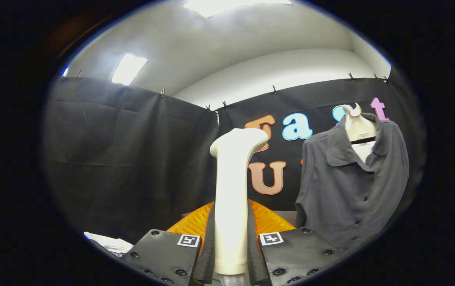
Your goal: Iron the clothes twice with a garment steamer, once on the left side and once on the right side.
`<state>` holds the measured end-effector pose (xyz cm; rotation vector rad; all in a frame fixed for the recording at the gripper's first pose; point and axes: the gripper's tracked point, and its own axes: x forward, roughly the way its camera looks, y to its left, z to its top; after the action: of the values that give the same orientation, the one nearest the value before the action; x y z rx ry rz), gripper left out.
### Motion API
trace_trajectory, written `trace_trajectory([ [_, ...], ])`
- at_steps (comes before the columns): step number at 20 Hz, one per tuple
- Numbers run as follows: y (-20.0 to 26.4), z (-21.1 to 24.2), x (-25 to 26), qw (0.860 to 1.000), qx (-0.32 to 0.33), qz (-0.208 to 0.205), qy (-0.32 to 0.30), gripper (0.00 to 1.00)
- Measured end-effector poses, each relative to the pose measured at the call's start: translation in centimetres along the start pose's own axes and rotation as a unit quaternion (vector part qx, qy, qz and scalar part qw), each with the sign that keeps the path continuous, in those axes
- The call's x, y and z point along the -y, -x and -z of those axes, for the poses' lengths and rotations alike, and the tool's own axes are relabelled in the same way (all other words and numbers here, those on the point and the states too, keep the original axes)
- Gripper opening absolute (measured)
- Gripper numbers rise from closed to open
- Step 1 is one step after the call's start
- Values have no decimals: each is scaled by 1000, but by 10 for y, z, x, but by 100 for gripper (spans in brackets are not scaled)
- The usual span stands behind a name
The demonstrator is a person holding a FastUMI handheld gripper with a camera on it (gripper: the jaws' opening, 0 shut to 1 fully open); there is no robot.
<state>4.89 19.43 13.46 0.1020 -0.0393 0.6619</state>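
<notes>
Clamped between the two fingers of the gripper (230, 246) stands a white garment steamer (231, 198), held upright by its handle. Both fingers press against the handle's sides, so the jaws are closed on it. Its angled head sits at the top, tipped toward the right and the far wall.

Farther off and to the right hangs a dark grey shirt (350, 186) on a pale hanger (356, 125), its collar open and its buttoned front facing the camera. Steamer head and shirt are well apart; no ironing contact shows yet.

Judging from this, the step in hand is bringing the steamer across to the shirt. Doing it well likely means keeping the handle upright, turning the head squarely to the cloth, and starting high near one shoulder so a single downward pass covers that side.

Open room lies between steamer and shirt, with black booth cloth (132, 159) behind. Low on the near left lies something white and crumpled (106, 242), clear of the path. Beyond the shirt's right sleeve the booth cloth closes in, leaving little visible room there.
</notes>
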Motion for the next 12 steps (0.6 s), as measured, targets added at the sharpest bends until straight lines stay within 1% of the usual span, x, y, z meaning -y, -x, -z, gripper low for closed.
trace_trajectory([
  [5,60,-2,79,998,18,54,6,41],
  [9,87,12,141,994,25,103,22,40],
  [12,92,36,179,991,20,129,6,41],
])
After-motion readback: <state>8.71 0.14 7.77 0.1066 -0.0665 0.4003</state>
